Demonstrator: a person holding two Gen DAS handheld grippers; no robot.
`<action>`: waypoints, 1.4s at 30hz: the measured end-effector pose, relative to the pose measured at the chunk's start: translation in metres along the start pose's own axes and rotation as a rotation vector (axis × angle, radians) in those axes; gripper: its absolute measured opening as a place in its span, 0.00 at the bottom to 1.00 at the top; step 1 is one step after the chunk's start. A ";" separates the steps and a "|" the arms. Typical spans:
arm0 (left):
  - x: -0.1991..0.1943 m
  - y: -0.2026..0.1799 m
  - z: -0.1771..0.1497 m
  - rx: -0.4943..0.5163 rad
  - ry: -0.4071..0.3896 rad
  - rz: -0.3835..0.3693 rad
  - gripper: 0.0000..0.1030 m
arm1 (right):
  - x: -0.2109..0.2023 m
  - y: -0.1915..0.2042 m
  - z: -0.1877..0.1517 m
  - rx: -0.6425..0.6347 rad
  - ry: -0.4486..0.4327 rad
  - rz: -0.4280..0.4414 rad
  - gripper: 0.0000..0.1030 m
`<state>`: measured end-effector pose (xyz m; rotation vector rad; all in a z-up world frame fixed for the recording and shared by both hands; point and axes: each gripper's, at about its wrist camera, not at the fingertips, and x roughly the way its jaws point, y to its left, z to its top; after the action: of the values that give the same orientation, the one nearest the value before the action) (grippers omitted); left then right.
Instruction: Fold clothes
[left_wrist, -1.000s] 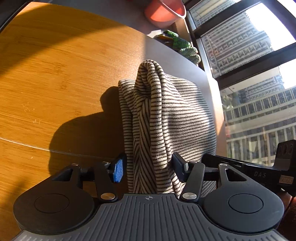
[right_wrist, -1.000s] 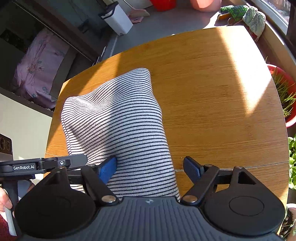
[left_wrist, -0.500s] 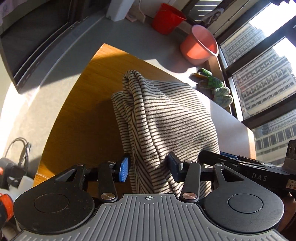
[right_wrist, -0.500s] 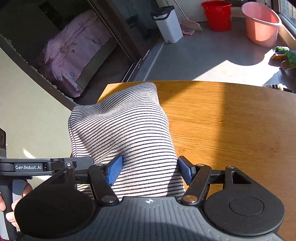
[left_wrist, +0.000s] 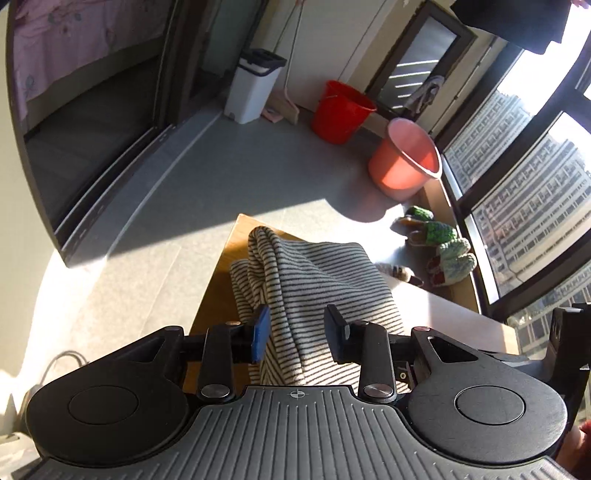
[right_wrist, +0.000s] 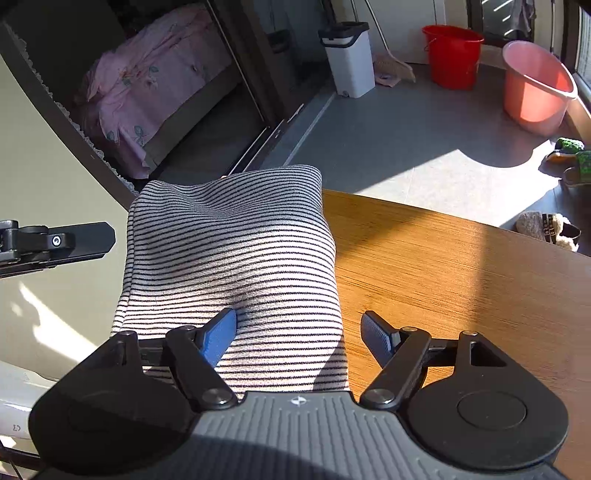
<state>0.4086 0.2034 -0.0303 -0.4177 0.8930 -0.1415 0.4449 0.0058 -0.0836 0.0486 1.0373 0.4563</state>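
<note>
I have the cream, dark-striped knitted garment (left_wrist: 317, 288) running straight out ahead of both tools, its long axis pointing away from me toward the far edge of the bamboo-coloured wooden table (right_wrist: 461, 273). My left gripper (left_wrist: 297, 334) has the cloth passing between its fingers, the blue pad (left_wrist: 260, 332) against the bunched fold on one side; the fingers stand fairly apart with fabric filling the space, and I cannot tell for certain whether they bite or only straddle it. My right gripper (right_wrist: 299, 334) is plainly spread: its left blue pad (right_wrist: 219, 336) lies on the stripes, while the other finger sits off the cloth's edge, over bare wood. In the right wrist view the garment (right_wrist: 236, 251) lies at the table's left side, its far end draping near or over the edge, with the left tool showing just beside it. So the cloth is nearer my left gripper than my right, and both face along its length. I judge the next fold turns on that axis: the near end would be carried forward over the far end, so both tools need a hold first. A grip on only one layer could let the bundle open.
</note>
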 end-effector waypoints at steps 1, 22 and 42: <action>0.009 -0.001 0.004 0.003 0.016 -0.020 0.34 | -0.005 0.007 0.001 -0.036 -0.016 -0.023 0.69; 0.066 0.045 -0.008 -0.146 0.153 -0.050 0.65 | -0.043 0.054 -0.006 -0.164 -0.075 0.073 0.74; 0.078 0.037 -0.062 -0.225 0.262 -0.119 0.73 | 0.003 -0.039 -0.009 0.224 0.151 0.170 0.71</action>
<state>0.4067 0.1964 -0.1362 -0.6728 1.1479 -0.2091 0.4514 -0.0297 -0.1002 0.3076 1.2359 0.5010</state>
